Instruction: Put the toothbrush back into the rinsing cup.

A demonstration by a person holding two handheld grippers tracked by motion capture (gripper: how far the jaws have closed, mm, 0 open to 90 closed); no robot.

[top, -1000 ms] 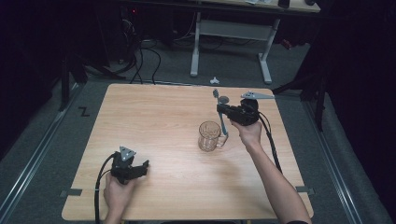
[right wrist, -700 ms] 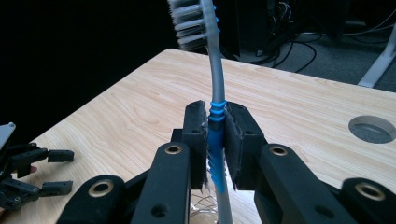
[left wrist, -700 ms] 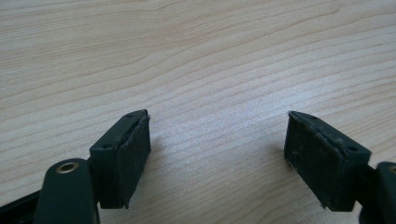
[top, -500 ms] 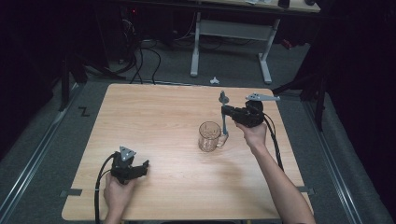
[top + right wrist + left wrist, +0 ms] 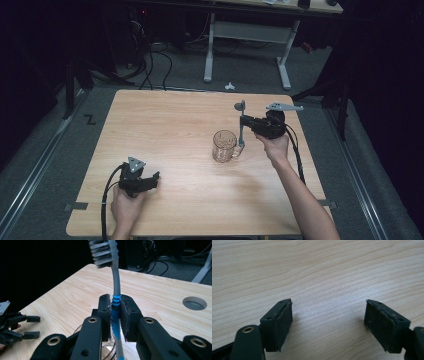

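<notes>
While my right gripper (image 5: 242,126) clamps the toothbrush (image 5: 115,310) upright by its blue ribbed grip, the lower end of the handle hangs just at the mug (image 5: 224,146), on its handle side. From the high view I cannot tell whether the tip sits over the mouth or just outside the rim. The bristles point up and away from me, above the jaws.

My left gripper (image 5: 328,325) rests low over bare table (image 5: 165,125) near my edge, jaws wide apart with nothing between them, well apart from the mug.

What worries me is the aim. If I bring the brush down with the tip off to the side, it will strike the glass rim or the mug's handle, and nothing steadies the mug, so a knock could push it along the table or tip it over. The grip is narrow and the handle is smooth and round below it; a bump at the tip could twist the brush in the pads so it swings out of line. Letting go too high would probably let it bounce, clatter against the glass or fall out onto the table.
</notes>
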